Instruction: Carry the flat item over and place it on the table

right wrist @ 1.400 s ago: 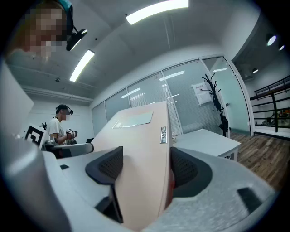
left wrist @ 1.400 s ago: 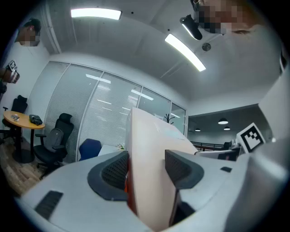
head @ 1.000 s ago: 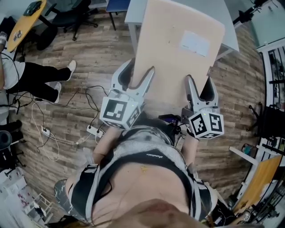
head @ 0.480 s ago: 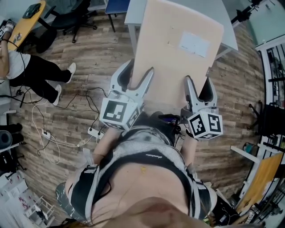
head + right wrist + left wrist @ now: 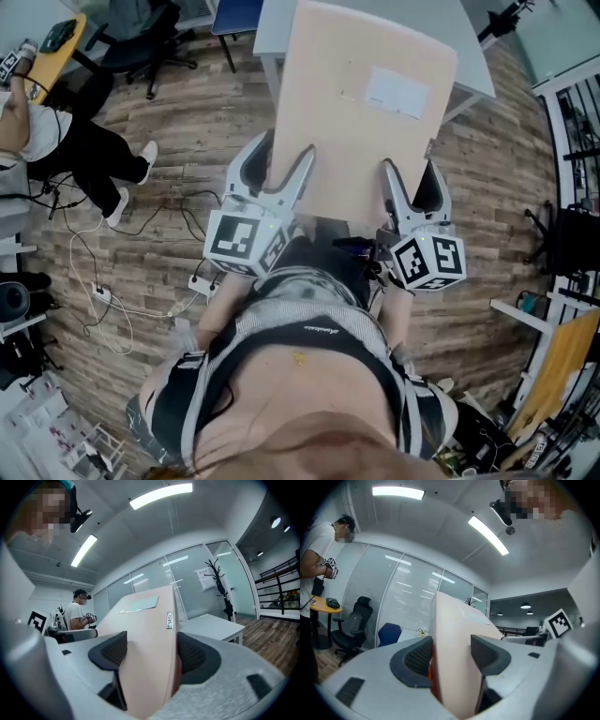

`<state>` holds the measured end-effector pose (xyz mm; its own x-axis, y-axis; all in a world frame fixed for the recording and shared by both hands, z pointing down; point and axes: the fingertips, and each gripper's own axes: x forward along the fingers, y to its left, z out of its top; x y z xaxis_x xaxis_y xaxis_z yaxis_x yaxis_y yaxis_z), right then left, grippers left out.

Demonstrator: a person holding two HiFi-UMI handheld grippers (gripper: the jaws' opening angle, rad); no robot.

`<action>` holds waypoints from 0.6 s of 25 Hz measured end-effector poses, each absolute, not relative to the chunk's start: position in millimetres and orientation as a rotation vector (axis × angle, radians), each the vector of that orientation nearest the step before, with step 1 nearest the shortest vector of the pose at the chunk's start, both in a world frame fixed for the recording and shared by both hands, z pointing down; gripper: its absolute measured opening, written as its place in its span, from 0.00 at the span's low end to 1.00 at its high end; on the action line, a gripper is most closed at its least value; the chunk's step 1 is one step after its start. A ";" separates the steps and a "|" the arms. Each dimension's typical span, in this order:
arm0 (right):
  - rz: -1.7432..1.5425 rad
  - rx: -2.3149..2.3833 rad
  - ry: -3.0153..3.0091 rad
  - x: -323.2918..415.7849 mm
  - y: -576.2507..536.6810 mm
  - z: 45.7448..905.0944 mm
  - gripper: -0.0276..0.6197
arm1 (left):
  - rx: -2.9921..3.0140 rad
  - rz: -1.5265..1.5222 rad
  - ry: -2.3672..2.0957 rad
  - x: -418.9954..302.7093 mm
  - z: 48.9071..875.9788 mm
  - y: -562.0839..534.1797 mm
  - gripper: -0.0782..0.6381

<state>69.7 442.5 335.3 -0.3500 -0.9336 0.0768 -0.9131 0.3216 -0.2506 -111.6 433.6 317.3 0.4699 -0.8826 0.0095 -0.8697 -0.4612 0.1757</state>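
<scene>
The flat beige board [image 5: 366,131], with a white label [image 5: 398,92] on its upper face, is held in the air ahead of the person. Its far end overlaps the grey tabletop [image 5: 277,33] at 12 o'clock. The left gripper [image 5: 281,167] clamps the board's near edge at about 7 o'clock and the right gripper [image 5: 411,180] at about 5 o'clock. Each pair of fingers [image 5: 417,656] is closed to the board's thickness, with the pads on both faces. The two spaced grips probably keep the wide panel from twisting. It has not yet been set down.
</scene>
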 end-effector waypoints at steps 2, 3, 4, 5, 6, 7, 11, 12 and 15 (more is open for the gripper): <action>-0.387 -1.734 2.490 69.3 437.9 335.0 0.55 | 2.552 -0.123 -1.543 -112.0 316.9 430.0 0.46; -0.386 -1.730 2.492 69.4 435.5 335.3 0.55 | 2.549 -0.123 -1.547 -112.0 317.2 428.2 0.46; -0.386 -1.726 2.494 69.6 432.9 335.9 0.55 | 2.547 -0.124 -1.550 -111.8 317.8 426.1 0.46; -0.387 -1.722 2.496 69.9 429.8 336.9 0.55 | 2.545 -0.123 -1.552 -111.6 318.4 423.3 0.46; -0.390 -1.719 2.497 70.3 425.8 337.7 0.55 | 2.543 -0.123 -1.554 -111.3 318.8 419.5 0.46; -0.392 -1.718 2.498 70.9 421.0 338.0 0.55 | 2.542 -0.122 -1.555 -110.7 318.7 414.9 0.46; -0.394 -1.716 2.491 75.5 397.9 334.2 0.55 | 2.548 -0.119 -1.558 -106.4 313.8 391.4 0.46; -0.393 -1.715 2.492 76.6 392.0 332.9 0.55 | 2.548 -0.119 -1.561 -105.3 312.6 385.5 0.46; -0.392 -1.718 2.503 79.0 374.8 330.8 0.55 | 2.538 -0.118 -1.568 -103.1 312.6 368.8 0.46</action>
